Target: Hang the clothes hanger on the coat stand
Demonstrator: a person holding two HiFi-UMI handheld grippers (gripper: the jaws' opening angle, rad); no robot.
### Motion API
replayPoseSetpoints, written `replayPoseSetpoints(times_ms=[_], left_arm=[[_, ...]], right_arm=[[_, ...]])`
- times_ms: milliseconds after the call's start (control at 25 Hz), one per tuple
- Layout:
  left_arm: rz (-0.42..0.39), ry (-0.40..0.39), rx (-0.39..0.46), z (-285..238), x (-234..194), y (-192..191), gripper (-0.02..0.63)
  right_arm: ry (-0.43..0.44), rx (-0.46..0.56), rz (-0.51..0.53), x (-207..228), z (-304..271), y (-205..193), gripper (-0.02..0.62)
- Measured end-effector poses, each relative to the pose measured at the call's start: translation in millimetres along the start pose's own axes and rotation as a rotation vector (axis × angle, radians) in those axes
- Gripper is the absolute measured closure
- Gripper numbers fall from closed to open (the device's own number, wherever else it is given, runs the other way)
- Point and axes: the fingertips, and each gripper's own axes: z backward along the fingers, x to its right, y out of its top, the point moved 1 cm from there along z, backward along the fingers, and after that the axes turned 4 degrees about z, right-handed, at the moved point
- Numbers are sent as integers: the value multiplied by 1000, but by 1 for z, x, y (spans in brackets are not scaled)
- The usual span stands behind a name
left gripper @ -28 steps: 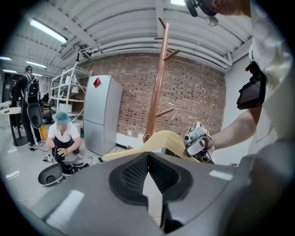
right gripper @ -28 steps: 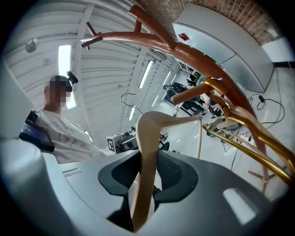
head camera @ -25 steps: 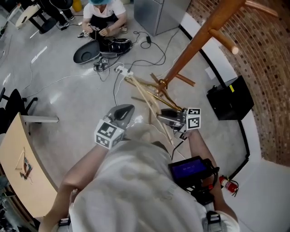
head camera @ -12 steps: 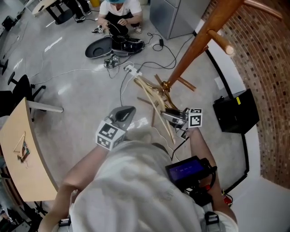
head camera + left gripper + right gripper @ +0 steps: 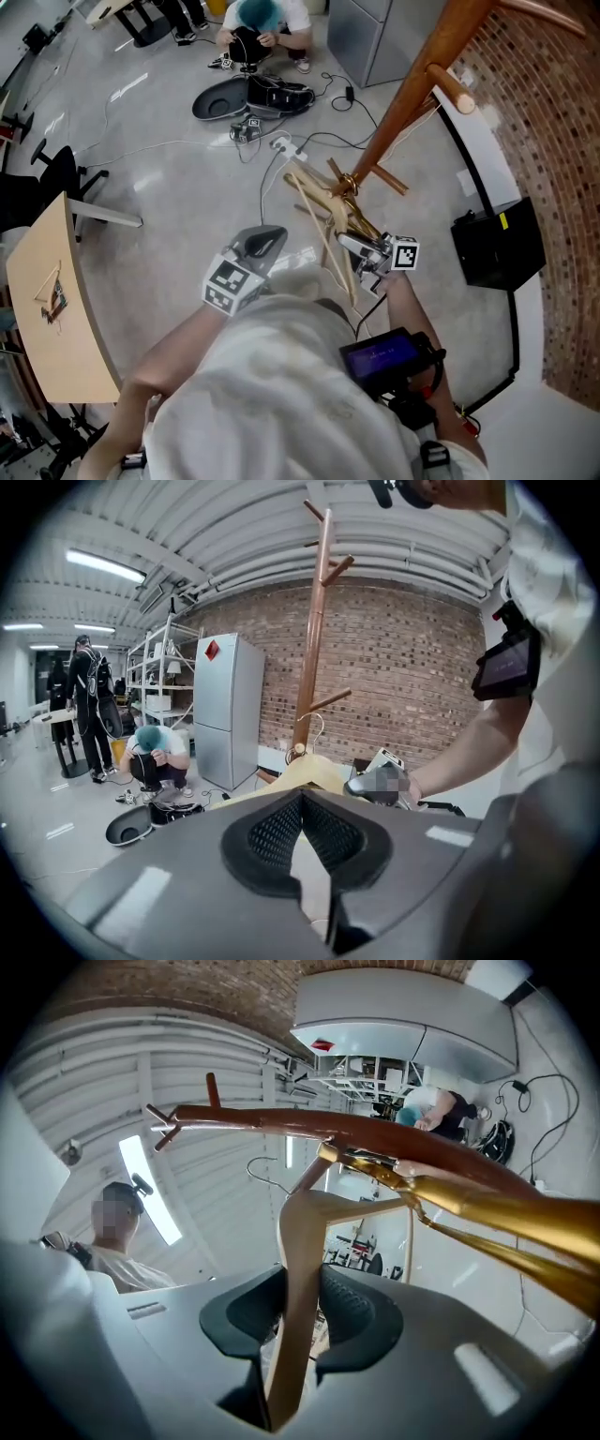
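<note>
Leftmost, the left gripper point(image 5: 264, 238) is held out in front of the person, just left of the clothes hanger point(image 5: 323, 217) and apart from it. Its own view shows the two dark pads meeting at their tips with only a thin slit below them. Nothing sits between them, so these jaws are closed and empty; the pale wood of the clothes hanger point(image 5: 309, 771) shows beyond them, not in their grasp.

Next, the clothes hanger is in the air between the two grippers and ahead of them. It is tilted, with its wire hook point(image 5: 255, 1170) free and on no peg.

Further right, the right gripper point(image 5: 358, 249) has it. In the right gripper view the jaws stand about half open, and one flat wooden arm of the clothes hanger point(image 5: 300, 1241) runs straight down between the pads. Both pads press on its sides, so the grip is firm on the wood.

Beyond that, the coat stand point(image 5: 412, 94) rises as a reddish-brown pole close to the held clothes hanger. One bare peg point(image 5: 453, 88) sticks out higher up. Brass-coloured rods point(image 5: 487, 1213) cross the right gripper view beside the pole, and whether they touch the hanger cannot be told.
</note>
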Motion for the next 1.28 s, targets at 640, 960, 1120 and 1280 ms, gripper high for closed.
replayPoseSetpoints(times_ms=[640,960,1120,1280], left_arm=[[-40,-7,-45,5,9,-3,604],[-34,-10,-50,9,12,-9,604],[-30,-24,-49,6,14,-9,604],[-32,-54,-47,2,20,-9,604]], right_arm=[[80,114,-105,25,-18,-7,469],[-165,121,-93,65,0,-17,462],[-293,103,-2,71,3,-14,450],[-461,27,80,81,10,-26,424]])
